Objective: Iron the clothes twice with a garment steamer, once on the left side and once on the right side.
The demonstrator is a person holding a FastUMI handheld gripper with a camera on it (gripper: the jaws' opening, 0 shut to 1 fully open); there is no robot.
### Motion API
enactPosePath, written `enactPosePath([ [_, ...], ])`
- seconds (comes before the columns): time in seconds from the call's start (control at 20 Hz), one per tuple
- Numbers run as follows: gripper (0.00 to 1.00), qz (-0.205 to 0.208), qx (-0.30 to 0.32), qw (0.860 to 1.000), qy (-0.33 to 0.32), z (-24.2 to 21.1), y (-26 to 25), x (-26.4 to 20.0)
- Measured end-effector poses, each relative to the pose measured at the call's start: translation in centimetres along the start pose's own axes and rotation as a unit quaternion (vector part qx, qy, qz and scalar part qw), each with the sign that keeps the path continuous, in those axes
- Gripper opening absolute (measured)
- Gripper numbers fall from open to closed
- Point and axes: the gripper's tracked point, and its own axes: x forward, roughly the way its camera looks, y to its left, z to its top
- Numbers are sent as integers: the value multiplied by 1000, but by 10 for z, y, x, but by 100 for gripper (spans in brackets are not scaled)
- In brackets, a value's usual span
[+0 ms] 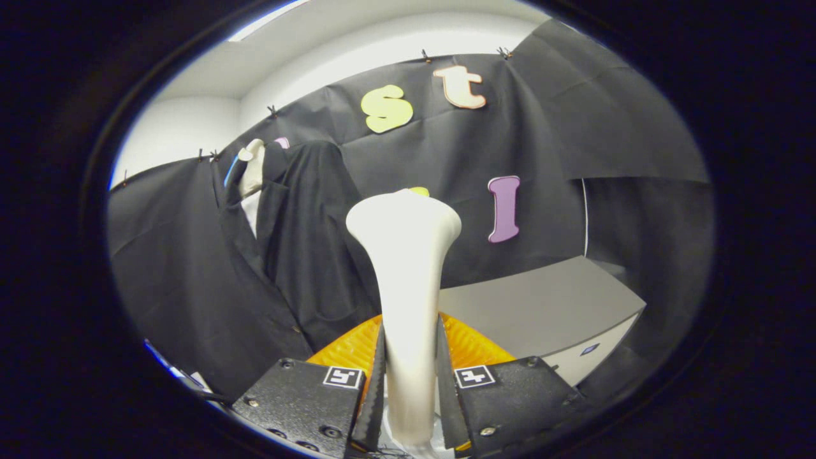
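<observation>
White plastic forms the garment steamer point(408, 287), which stands upright between the fingers of the gripper point(410, 382); both fingers press on its narrow handle, so the flared head rises ahead of them, probably kept vertical to bring the steam face toward the cloth. Beyond the fingers and to their left, the dark garment point(299, 255) hangs on a pale hanger point(252, 167), apart from the steamer head. An orange ridged surface point(472, 347) lies just behind the fingers. A grey box point(542, 306) sits ahead to their right, clear of the path toward the garment.
</observation>
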Motion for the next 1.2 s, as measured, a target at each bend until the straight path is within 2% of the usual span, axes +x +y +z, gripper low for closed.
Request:
enactPosePath([
  [0.5,39,-54,-53,994,-75,35,113,6],
  [0.95,39,-45,-99,990,-90,42,203,60],
  [1.2,39,-53,-126,986,-91,43,223,88],
])
